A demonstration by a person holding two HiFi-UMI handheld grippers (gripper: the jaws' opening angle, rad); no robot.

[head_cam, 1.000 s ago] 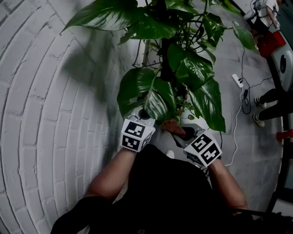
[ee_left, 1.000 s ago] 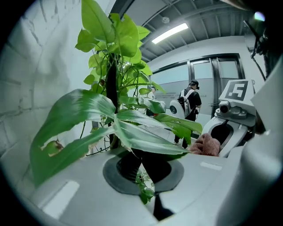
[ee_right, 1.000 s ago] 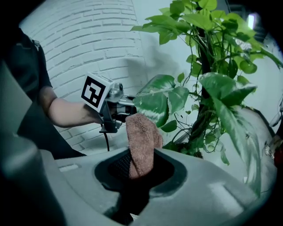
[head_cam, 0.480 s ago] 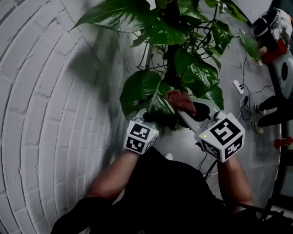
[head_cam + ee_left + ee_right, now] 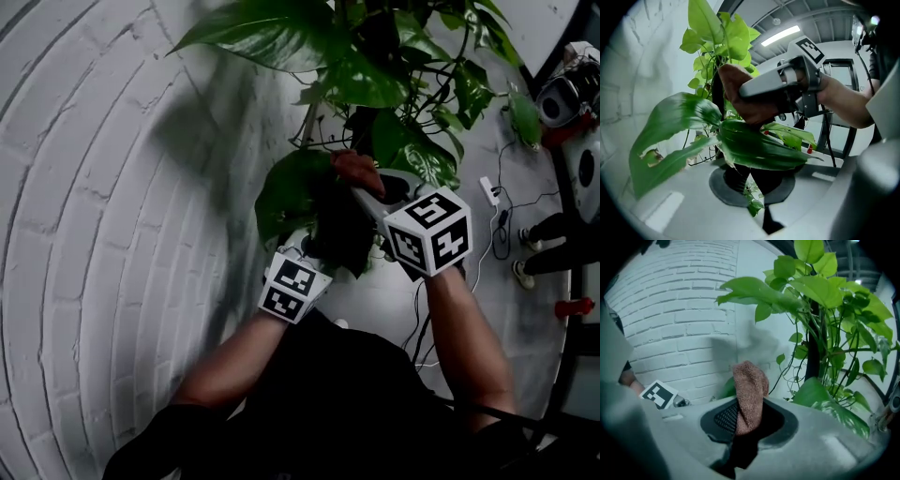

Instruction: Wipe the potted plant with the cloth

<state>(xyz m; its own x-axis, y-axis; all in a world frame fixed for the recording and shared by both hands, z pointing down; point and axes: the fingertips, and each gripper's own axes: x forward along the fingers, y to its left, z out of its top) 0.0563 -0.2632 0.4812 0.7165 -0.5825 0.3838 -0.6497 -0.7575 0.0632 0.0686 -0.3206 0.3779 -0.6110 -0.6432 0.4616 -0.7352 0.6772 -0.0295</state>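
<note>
Cloth (image 5: 750, 390) in raised right claw (image 5: 747, 423) rests on leaf (image 5: 759, 149) pinched by left claw (image 5: 757, 190).

The potted plant (image 5: 375, 75) has broad, glossy green leaves, some streaked pale, on thin vines around a dark upright pole. One large leaf (image 5: 754, 150) juts out level, its base pinched in the closed left tongs (image 5: 750, 183). The cloth (image 5: 749, 394), reddish-brown and coarse-woven, is bunched and stands up out of the right tongs (image 5: 747, 416), which are clamped on it. Its tip presses on that leaf's upper face.
</note>
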